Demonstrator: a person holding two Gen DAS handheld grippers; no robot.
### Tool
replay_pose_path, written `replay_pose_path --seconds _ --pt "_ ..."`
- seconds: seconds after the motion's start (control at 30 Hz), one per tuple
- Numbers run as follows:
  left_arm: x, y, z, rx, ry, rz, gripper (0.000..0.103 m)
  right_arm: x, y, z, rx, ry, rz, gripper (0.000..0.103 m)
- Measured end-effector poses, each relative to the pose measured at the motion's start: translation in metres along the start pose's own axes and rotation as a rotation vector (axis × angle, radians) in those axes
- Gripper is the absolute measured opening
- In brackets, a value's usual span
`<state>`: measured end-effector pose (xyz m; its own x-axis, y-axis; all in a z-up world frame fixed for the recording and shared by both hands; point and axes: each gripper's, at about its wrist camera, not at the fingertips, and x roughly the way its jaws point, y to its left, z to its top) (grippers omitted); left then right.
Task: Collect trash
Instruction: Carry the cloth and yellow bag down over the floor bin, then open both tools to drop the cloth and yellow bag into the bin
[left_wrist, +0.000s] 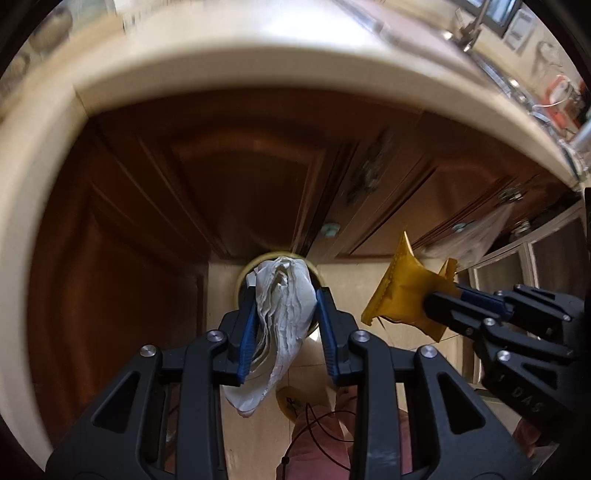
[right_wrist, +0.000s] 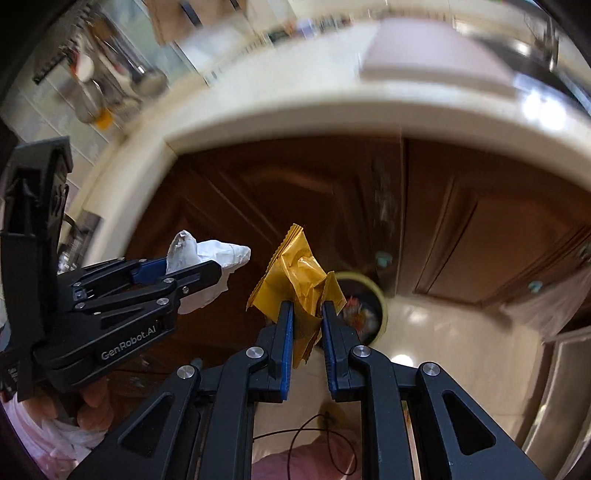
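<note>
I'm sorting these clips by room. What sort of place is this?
Most likely a home kitchen: a pale countertop runs over brown wooden cabinet doors, utensils hang on a wall rack, and a small round bin stands on the tiled floor.

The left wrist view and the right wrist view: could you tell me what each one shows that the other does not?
Only the left wrist view shows the crumpled white tissue from between the fingers of the left gripper, which is shut on it, hiding most of the trash bin.

Only the right wrist view shows the bin's open mouth with colourful rubbish inside, and hanging utensils.

Both show the yellow wrapper clamped in the right gripper, the wooden cabinet doors and the pale counter edge.
</note>
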<state>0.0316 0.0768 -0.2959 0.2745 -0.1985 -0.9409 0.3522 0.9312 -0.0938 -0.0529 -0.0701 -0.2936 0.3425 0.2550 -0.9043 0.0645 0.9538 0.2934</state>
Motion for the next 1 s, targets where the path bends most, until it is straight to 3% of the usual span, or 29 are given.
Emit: replay_pose_path --seconds 0.3,0.37,0.47,0.5,0.73,1.0 --pt "0.130 0.029 -0.023 -0.058 0.040 0.008 0.030 0.159 -0.047 -0.040 0.027 0.116 -0.030 0.015" --pt "0.154 0.035 -0.026 -0.067 0.058 -0.002 0.035 0.185 -0.054 -0.038 0.032 0.119 -0.042 0.016" --pt "0.188 0.047 -0.030 -0.071 0.091 -0.010 0.055 0.222 -0.064 -0.038 0.044 0.132 -0.055 0.031" --pt "0.197 0.050 -0.033 -0.068 0.093 -0.004 0.056 0.232 -0.068 -0.040 0.050 0.129 -0.063 0.037" --pt "0.226 0.056 -0.037 -0.045 0.130 0.015 0.065 0.259 -0.078 -0.034 0.055 0.109 -0.073 0.039" --pt "0.204 0.048 -0.031 -0.035 0.113 0.080 0.066 0.229 -0.074 -0.029 0.112 0.052 -0.044 0.039"
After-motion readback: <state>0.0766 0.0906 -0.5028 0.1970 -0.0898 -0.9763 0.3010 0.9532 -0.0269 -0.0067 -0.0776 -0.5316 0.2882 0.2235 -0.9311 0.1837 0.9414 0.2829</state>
